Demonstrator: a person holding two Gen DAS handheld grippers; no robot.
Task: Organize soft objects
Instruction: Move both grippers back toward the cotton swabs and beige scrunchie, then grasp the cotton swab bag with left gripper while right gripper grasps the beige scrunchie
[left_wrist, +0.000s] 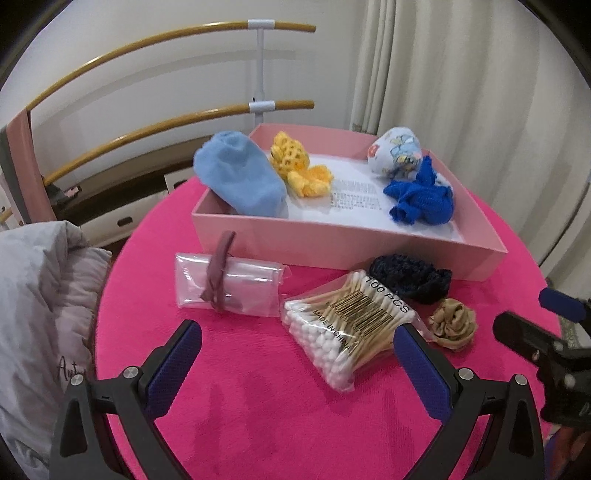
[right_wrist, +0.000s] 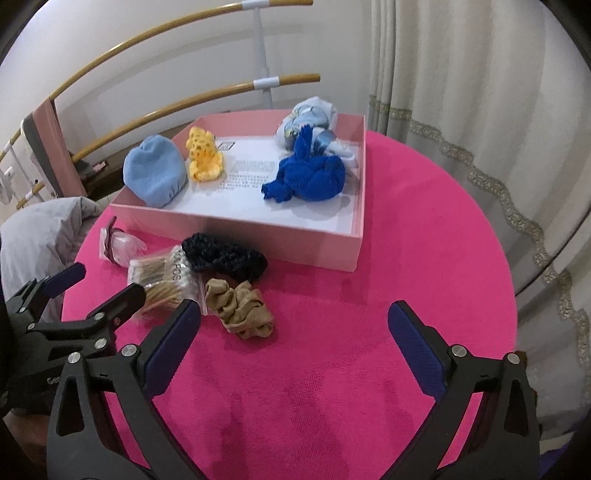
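A pink box (left_wrist: 332, 243) (right_wrist: 258, 243) on the pink round table holds a light blue sock (left_wrist: 240, 177) (right_wrist: 155, 173), a yellow crochet piece (left_wrist: 295, 166) (right_wrist: 203, 158), a royal blue knit bundle (left_wrist: 421, 199) (right_wrist: 306, 177) and a printed cloth ball (left_wrist: 395, 153) (right_wrist: 310, 122). In front of the box lie a dark navy scrunchie (left_wrist: 410, 278) (right_wrist: 225, 254) and a tan scrunchie (left_wrist: 452, 323) (right_wrist: 240, 308). My left gripper (left_wrist: 297, 339) is open and empty above the table, near a cotton swab bag (left_wrist: 354, 325) (right_wrist: 162, 280). My right gripper (right_wrist: 293, 321) is open and empty, right of the tan scrunchie.
A clear pouch with a mauve hair tie (left_wrist: 225, 280) (right_wrist: 118, 243) lies left of the swabs. Grey bedding (left_wrist: 40, 306) sits beyond the table's left edge. Curtains (right_wrist: 461, 110) hang at the right. Wooden rails (left_wrist: 166, 129) stand behind.
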